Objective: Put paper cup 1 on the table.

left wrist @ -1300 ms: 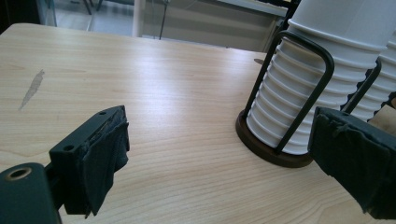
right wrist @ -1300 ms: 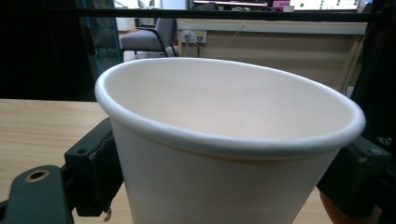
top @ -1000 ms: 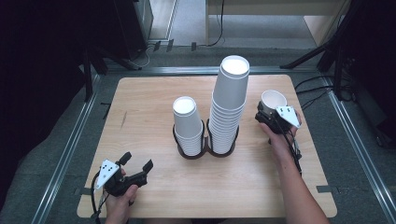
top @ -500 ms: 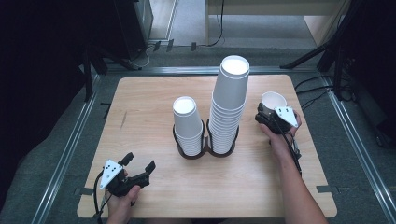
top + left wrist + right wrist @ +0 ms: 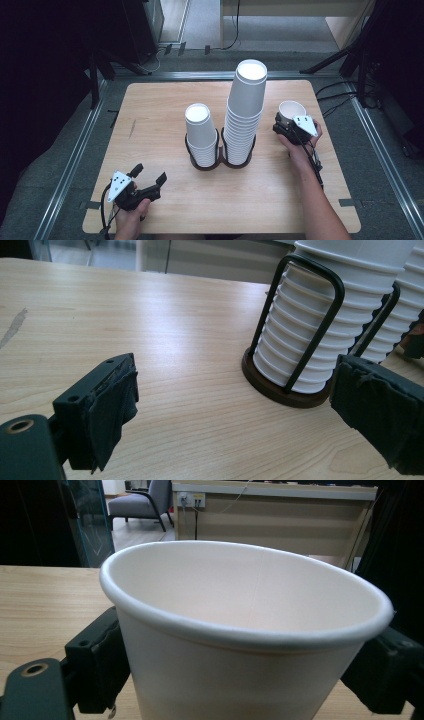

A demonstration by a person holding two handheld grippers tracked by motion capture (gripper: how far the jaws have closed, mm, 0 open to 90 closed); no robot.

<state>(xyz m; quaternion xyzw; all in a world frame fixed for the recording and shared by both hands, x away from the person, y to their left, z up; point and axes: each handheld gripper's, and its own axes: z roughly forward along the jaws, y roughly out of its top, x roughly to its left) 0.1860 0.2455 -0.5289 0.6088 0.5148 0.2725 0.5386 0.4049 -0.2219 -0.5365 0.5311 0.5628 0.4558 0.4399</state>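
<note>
so far, one cup (image 5: 291,111) is clamped between the jaws of the right hand-held gripper (image 5: 289,126), upright, at the right of the bench (image 5: 165,100), just right of the tall stack (image 5: 243,115). in the right gripper view the cup (image 5: 240,630) is seen close up, its rim round and its inside empty, with a jaw pressed against each side. whether it is lifted or resting on the wood cannot be told.

the tall stack and the short stack (image 5: 201,134) are stood side by side in a black wire holder (image 5: 220,159) at the middle of the bench. it is judged that a single cup has been separated and the move to the other stack is still left, or the reverse; which stack it belongs to cannot be read from these views.

the left hand-held gripper (image 5: 147,179) is held low at the near left, jaws apart and empty, aimed toward the holder; in the left gripper view the short stack (image 5: 320,330) and the holder's loop (image 5: 305,325) are seen ahead to the right, with bare wood between.

room is wide on the left half and along the near edge. the right gripper is kept near the right edge of the bench, so little margin is left there. the gap between cup and tall stack is narrow, and the stack's height is judged a tipping risk if brushed. above both stacks the space is open.
</note>
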